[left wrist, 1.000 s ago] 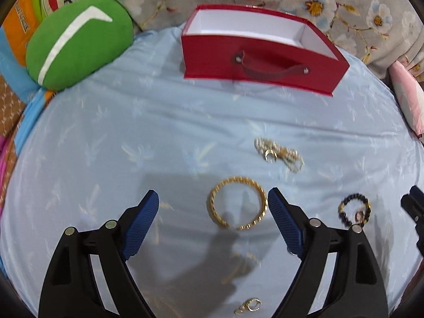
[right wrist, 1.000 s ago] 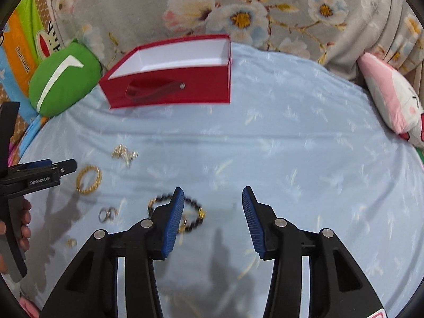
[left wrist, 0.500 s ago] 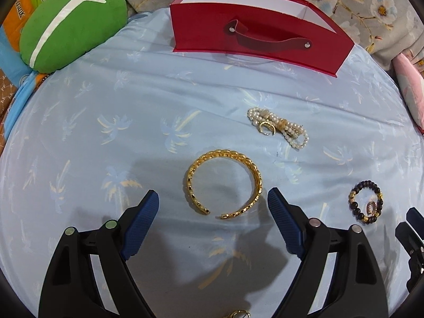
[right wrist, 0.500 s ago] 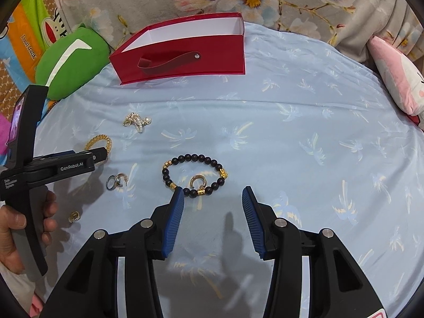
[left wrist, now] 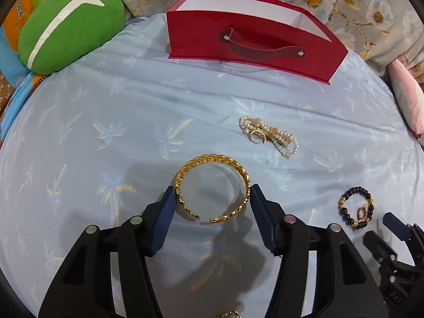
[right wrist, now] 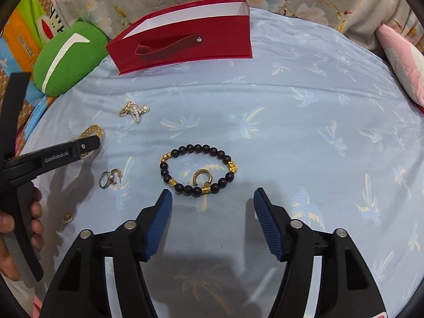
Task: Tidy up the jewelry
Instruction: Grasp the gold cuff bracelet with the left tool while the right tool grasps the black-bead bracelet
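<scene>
Two pads of the left hand-held gripper sit spread on either side of the gold bangle on the blue bed sheet, touching or nearly so but not clenched yet, so I'd squeeze gently, since it's an open cuff that could flex or pop out, then carry it to the red box. The right hand-held gripper is released just short of the black bead bracelet, and only its view shows the silver rings and the person's hand.
</scene>
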Demonstrator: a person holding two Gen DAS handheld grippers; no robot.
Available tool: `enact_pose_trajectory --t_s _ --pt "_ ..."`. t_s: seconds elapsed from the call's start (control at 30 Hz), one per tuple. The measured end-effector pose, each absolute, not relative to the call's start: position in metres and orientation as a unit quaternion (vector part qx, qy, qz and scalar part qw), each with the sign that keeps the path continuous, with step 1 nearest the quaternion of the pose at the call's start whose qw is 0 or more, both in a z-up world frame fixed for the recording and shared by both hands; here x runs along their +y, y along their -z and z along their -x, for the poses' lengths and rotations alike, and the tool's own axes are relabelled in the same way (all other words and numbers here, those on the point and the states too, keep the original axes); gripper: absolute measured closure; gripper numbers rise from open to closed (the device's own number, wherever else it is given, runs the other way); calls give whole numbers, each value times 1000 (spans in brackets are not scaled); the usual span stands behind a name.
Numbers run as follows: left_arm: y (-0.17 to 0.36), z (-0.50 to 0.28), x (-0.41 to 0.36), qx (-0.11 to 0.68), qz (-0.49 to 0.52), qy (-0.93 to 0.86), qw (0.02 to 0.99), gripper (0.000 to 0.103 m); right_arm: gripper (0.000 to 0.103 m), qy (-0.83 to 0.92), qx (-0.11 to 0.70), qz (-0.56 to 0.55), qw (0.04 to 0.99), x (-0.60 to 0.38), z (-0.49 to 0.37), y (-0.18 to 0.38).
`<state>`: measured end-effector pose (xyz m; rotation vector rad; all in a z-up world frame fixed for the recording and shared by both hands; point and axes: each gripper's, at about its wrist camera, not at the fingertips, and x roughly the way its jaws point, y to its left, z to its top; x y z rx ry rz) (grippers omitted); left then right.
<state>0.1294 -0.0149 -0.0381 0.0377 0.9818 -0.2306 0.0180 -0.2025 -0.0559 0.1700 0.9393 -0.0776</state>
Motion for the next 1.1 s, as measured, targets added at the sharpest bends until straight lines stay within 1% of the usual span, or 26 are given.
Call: enact_pose_trajectory --t_s 0.07,0.27,0.43,0.6,0.63,0.7,0.77,0.83,0.9,0.93,0.97,1.0,1.1 --pt "33 -127 -14 467 -15 113 877 48 35 36 453 -82 887 -201 -23 58" --pt "20 -119 -12 452 -17 118 884 48 33 31 455 -86 886 -197 -36 63" --pt "19 -117 -10 454 -11 120 883 48 33 31 453 -79 887 -196 -46 63" --pt "19 -115 -8 454 -14 120 883 48 33 40 440 -99 892 -210 -45 49" --pt "19 -115 -7 454 -14 119 883 48 35 44 441 -99 891 -212 -45 48" --pt "20 -115 -7 454 -12 120 883 48 43 48 450 -94 887 -215 -47 49" --pt "21 -115 -7 456 -9 122 882 48 58 51 462 -87 881 -217 -50 56" --pt "22 -115 -9 457 -10 123 881 48 67 46 465 -91 880 -218 -52 60" --pt "23 -116 -9 459 -10 125 880 48 70 45 464 -92 880 -220 -54 60" --pt "23 -116 -9 459 -10 125 880 48 75 44 464 -92 880 -220 -55 60" --pt "23 -116 -9 459 -10 125 879 48 81 43 466 -91 879 -221 -57 61" --pt "23 -116 -9 460 -9 125 879 48 83 46 464 -88 880 -221 -59 60" --pt "24 -116 -9 460 -8 125 879 48 96 45 465 -87 880 -220 -61 61"
